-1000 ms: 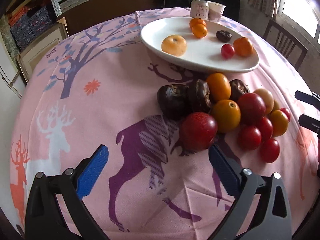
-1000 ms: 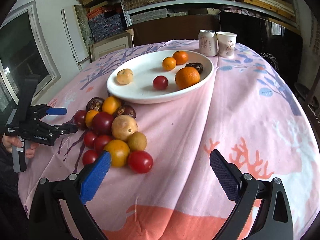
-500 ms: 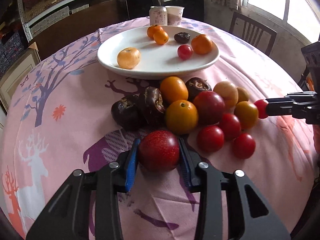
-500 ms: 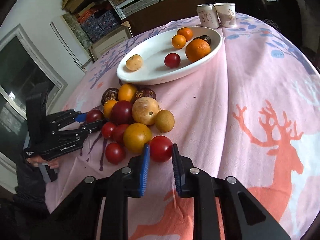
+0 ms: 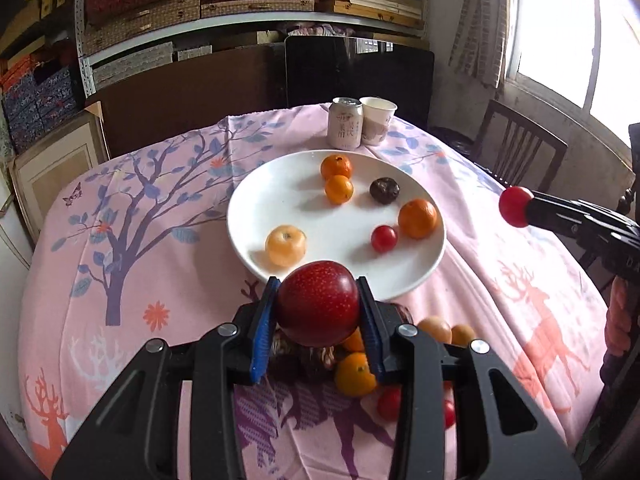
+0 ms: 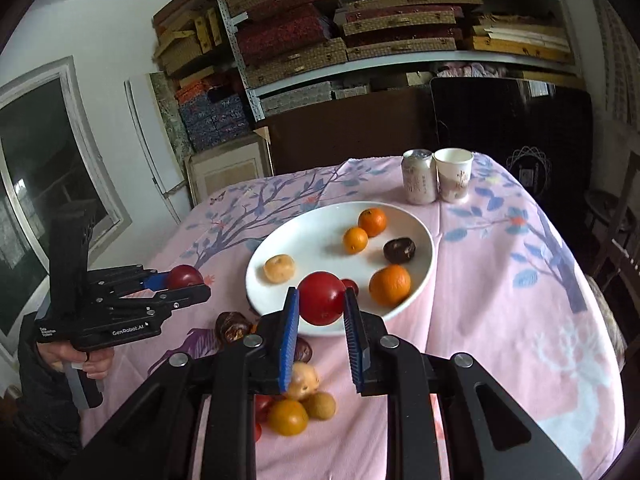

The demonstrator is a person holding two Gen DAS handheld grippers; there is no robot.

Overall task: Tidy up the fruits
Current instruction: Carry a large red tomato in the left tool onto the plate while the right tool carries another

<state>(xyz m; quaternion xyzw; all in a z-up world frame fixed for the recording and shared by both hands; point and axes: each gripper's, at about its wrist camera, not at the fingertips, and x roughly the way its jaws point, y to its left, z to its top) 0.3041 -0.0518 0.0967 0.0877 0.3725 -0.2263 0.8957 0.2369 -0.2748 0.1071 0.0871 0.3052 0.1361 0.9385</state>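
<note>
Blue-padded fingers (image 5: 264,332) of my left gripper (image 5: 318,320) pinch a large red plum (image 5: 318,304), lifted off the pink tabletop (image 5: 132,280). Beneath and just past those fingers lies the loose fruit pile (image 5: 356,372): oranges, small tomatoes and dark fruits. My right gripper (image 6: 320,320) pinches a red tomato (image 6: 321,298) between its own blue pads, held above the near rim of the white plate (image 6: 312,240). Ahead of both pairs of fingers, the plate holds three oranges, a pale yellow fruit (image 5: 285,245), a small tomato (image 5: 384,238) and a dark fruit (image 5: 384,190). Beyond the plate, at the tabletop's far edge, a drink can (image 5: 345,129) stands upright, touching or just beside a paper cup (image 5: 377,120).
</note>
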